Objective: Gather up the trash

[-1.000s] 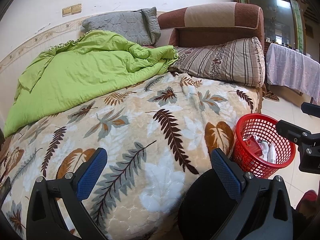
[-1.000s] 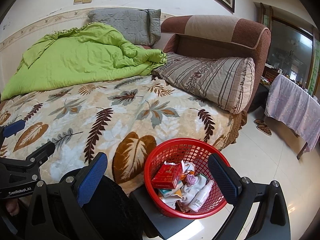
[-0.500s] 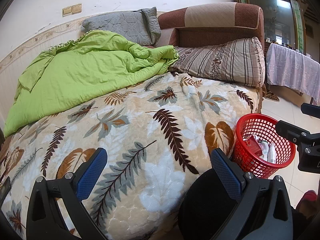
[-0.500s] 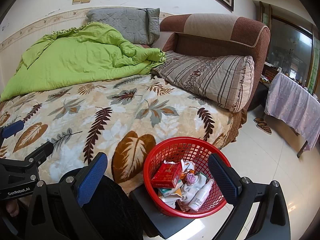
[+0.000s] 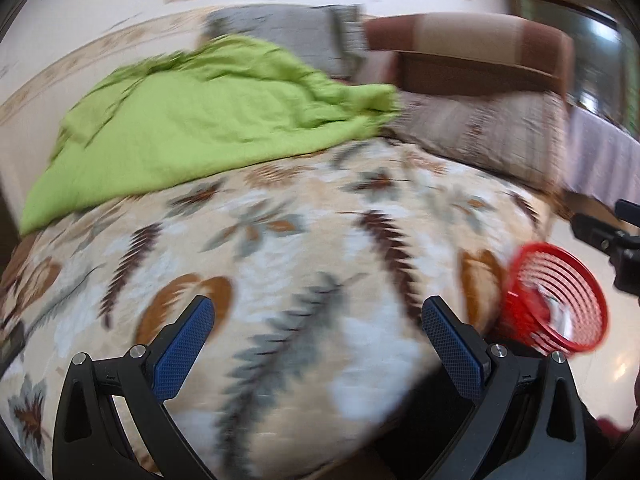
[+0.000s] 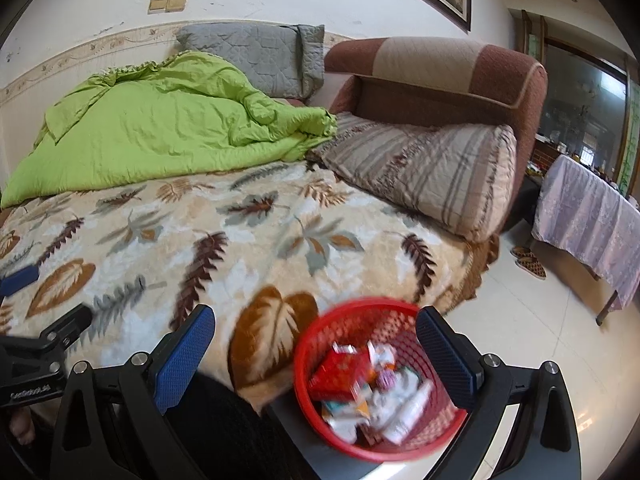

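Plainly, both tools stand wide apart and hold nothing: the left tool [image 5: 318,316] hangs over the leaf-patterned bed cover [image 5: 280,240], and the right tool [image 6: 316,326] looks down over the red basket [image 6: 340,432], whose rim shows between its blue pads [image 6: 182,360]. That basket stands on a dark low stand just beside the foot of the bed, and inside it lie a red carton [image 6: 340,370], crumpled white wrappers and a small white bottle [image 6: 412,410]. On the cover itself, up to the green quilt [image 6: 160,128] and the striped pillow [image 6: 420,168], I can make out no loose scrap, so the collecting seems close to finished; my judgement is that the step now is a last look over the bed. To do it well, sweep each tool slowly enough for the view to stay sharp, check along the quilt folds and under the pillow edge, and keep the jaws spread until a piece is squarely between them. Compared with half a second ago, the left view has swung and gone smeared, the basket sits lower and nearer its right edge, and the basket is blurred in the right view too.
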A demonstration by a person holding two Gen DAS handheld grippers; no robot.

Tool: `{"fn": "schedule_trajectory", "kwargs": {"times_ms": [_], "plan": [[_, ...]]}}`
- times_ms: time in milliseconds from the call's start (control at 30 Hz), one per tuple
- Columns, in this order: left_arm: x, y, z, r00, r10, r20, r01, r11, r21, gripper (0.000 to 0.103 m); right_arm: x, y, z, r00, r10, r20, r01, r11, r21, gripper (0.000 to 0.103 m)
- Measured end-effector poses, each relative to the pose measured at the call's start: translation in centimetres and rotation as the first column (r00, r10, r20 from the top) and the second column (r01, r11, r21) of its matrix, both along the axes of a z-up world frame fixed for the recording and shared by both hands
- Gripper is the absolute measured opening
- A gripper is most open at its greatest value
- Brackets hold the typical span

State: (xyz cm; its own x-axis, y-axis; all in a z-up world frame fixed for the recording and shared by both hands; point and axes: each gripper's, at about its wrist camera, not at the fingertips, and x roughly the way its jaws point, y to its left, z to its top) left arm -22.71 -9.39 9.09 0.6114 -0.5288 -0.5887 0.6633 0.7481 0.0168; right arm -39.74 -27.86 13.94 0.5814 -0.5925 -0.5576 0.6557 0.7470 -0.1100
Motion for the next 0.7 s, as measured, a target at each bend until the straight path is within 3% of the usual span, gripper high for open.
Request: {"fn": "schedule_trajectory", "kwargs": {"times_ms": [100,167,267,367,433,533,567,700], "plan": [[3.8,2.4,-0.5,0.986,0.161,-0.039,-0.16,0.987,0.026,0.103,3.9,-0.1,0.3,0.999,0.039,0.001,-0.039,0.999,-0.003,0.102],[7.1,4.2,-1.6,0.955,0.293,-0.056,-0.288,0.954,0.083,0.103,7.0,0.0,-0.3,0.996,0.08,-0.026,-0.08,0.996,0.029,0.102],[11.2,6.7,-3.2,0.912,0.397,-0.102,-0.384,0.914,0.129,0.103,13.3,0.8,-2.8,0.983,0.167,-0.072,-0.157,0.979,0.133,0.102],[15.0,8.5,-5.1,0.883,0.447,-0.145,-0.424,0.891,0.165,0.103,20.7,2.6,-6.0,0.955,0.271,-0.122,-0.237,0.943,0.235,0.102],[17.1,9.1,-6.2,0.868,0.452,-0.206,-0.422,0.89,0.171,0.103,25.1,3.5,-8.1,0.948,0.286,-0.142,-0.241,0.932,0.271,0.102],[19.8,9.7,-8.2,0.827,0.474,-0.301,-0.439,0.88,0.18,0.103,30.7,4.6,-10.4,0.941,0.293,-0.172,-0.239,0.931,0.276,0.102],[20.3,9.6,-8.7,0.817,0.491,-0.304,-0.453,0.871,0.19,0.103,31.8,5.0,-10.7,0.939,0.298,-0.173,-0.246,0.931,0.272,0.102],[21.3,8.4,-9.4,0.823,0.517,-0.235,-0.467,0.852,0.238,0.103,35.8,5.9,-12.9,0.929,0.308,-0.204,-0.263,0.94,0.218,0.102]]}}
